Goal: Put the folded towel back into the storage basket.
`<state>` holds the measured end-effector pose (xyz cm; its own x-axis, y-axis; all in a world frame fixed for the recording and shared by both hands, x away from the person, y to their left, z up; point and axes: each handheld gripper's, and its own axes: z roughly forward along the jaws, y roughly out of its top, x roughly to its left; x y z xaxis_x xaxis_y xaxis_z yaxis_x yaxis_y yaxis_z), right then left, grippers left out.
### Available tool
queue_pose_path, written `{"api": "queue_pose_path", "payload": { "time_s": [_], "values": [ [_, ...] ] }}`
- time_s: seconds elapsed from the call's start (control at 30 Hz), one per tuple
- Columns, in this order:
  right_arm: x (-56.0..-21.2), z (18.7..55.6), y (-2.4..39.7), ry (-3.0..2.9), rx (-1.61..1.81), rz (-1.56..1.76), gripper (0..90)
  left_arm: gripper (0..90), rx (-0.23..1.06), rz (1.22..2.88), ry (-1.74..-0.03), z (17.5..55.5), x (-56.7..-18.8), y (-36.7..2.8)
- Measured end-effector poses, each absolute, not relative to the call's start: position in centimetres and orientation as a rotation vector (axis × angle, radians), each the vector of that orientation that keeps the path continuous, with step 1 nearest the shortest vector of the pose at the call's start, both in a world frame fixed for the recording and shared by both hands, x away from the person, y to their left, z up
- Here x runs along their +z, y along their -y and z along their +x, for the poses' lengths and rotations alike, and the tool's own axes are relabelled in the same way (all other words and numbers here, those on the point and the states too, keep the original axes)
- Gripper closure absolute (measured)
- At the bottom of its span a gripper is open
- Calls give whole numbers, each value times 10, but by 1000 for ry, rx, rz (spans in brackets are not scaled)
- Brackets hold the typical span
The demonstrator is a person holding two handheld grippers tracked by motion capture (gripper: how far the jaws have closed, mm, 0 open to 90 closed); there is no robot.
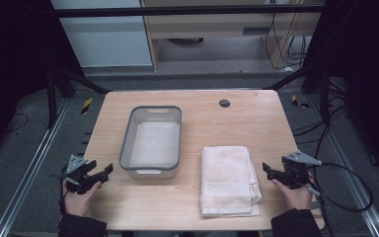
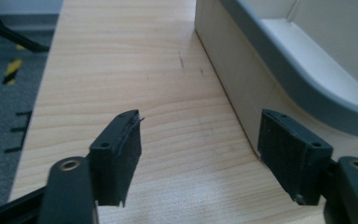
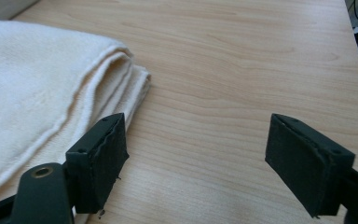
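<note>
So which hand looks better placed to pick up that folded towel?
The right, probably. The right gripper sits open just beside the folded towel, while the left gripper, also open, is beyond the grey tub on the table.

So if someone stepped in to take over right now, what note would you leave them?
Left hand-held gripper: open, holding nothing, just left of the tub.
Right hand-held gripper: open, holding nothing, just right of the folded towel.
The tub stands mid-table and looks empty; the towel lies flat beside it on the right.
Done: nothing yet, the towel is untouched.
Left: probably grasping the towel and putting it in the tub.
</note>
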<state>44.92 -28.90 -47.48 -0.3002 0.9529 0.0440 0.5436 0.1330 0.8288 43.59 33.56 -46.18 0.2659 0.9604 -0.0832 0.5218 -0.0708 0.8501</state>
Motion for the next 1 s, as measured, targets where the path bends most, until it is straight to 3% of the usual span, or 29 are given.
{"api": "queue_pose_path", "payload": {
  "time_s": [0.47, 1.0],
  "values": [
    [-460, 440, 285, -1884, 1121, 1433, 320, 348, 644, 1691, -1312, 427, -449, -325],
    [-453, 441, 281, -1890, 1182, 1420, 301, 346, 643, 1671, -1239, 420, -437, -310]
  ]
}}
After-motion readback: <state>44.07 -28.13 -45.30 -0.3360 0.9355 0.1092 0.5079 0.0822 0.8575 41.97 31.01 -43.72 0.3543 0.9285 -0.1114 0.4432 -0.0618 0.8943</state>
